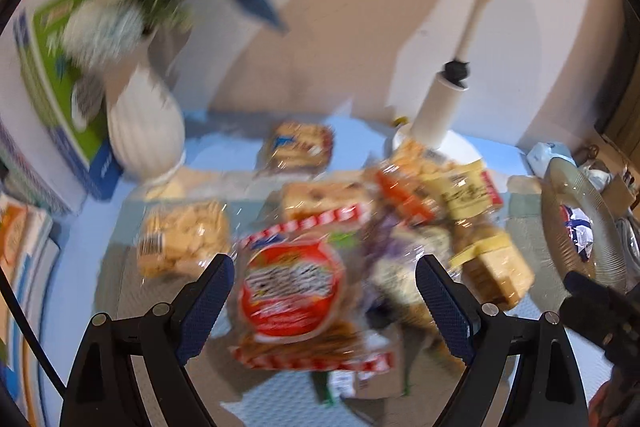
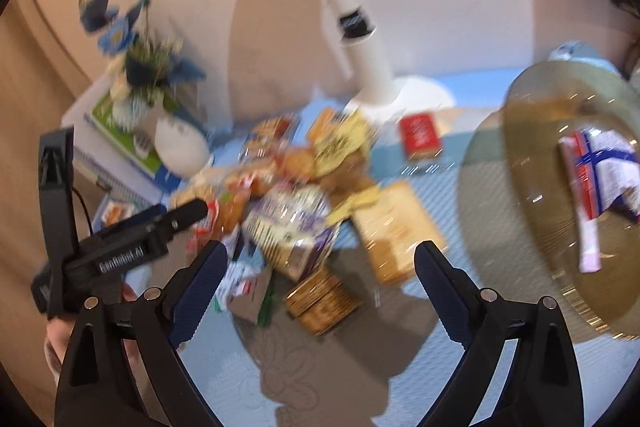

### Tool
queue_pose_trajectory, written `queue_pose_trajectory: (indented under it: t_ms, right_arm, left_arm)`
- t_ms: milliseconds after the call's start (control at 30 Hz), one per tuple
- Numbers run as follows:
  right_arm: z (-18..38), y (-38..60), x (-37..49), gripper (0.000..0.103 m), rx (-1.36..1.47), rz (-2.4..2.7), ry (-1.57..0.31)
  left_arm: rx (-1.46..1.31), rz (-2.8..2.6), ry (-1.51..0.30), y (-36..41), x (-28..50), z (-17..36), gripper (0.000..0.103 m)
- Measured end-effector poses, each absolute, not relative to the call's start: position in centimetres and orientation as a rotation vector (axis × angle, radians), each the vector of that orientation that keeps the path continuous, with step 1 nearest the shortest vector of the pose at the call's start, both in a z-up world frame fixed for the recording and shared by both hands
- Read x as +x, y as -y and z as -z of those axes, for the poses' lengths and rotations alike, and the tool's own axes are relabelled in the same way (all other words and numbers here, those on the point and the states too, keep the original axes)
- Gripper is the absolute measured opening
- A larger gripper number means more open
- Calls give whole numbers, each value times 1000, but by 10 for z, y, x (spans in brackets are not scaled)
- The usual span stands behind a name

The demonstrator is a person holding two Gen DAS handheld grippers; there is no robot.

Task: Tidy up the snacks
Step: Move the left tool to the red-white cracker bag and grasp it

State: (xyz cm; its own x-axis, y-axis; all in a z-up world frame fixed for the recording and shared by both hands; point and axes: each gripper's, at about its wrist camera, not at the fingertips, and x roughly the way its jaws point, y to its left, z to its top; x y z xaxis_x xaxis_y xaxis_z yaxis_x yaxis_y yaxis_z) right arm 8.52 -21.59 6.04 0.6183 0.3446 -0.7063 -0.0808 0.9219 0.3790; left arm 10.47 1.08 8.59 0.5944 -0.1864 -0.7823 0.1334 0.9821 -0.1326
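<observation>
A pile of wrapped snacks lies on the blue table. In the left wrist view, my left gripper (image 1: 324, 277) is open above a red-labelled snack bag (image 1: 292, 291), which lies between and below the fingers. A cracker pack (image 1: 184, 237) lies to its left. In the right wrist view, my right gripper (image 2: 320, 267) is open and empty above a purple-white bag (image 2: 292, 223) and a gold-striped packet (image 2: 320, 301). A tan cracker pack (image 2: 396, 231) lies to the right. A glass plate (image 2: 532, 155) at the right holds a blue-white-red packet (image 2: 600, 171). Both views are blurred.
A white vase with blue flowers (image 1: 144, 131) and a green box (image 1: 60, 75) stand at the back left. A white lamp base (image 2: 400, 95) stands by the wall, a red packet (image 2: 420, 135) next to it. The left gripper's body (image 2: 120, 251) shows at left in the right wrist view.
</observation>
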Motion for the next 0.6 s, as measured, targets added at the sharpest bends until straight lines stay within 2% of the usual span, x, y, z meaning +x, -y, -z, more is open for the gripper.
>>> queue_pose_trajectory:
  t_ms: [333,400,533,600]
  right_arm:
    - [-5,170,89,95,179,-247,-1004]
    - [4,168,91,95,158,-228,-1023]
    - [13,161,92,103,86,-201,-980]
    - [17,156,90,103,36,-189,-941]
  left_arm:
    - [-162,237,-992,-40,110,-30,91]
    - [-171,240,-988,-42,112,-20,101]
    - [-239,276,-942,-53,109,-6,103]
    - [-219,286,-915,-52,106,-5,103]
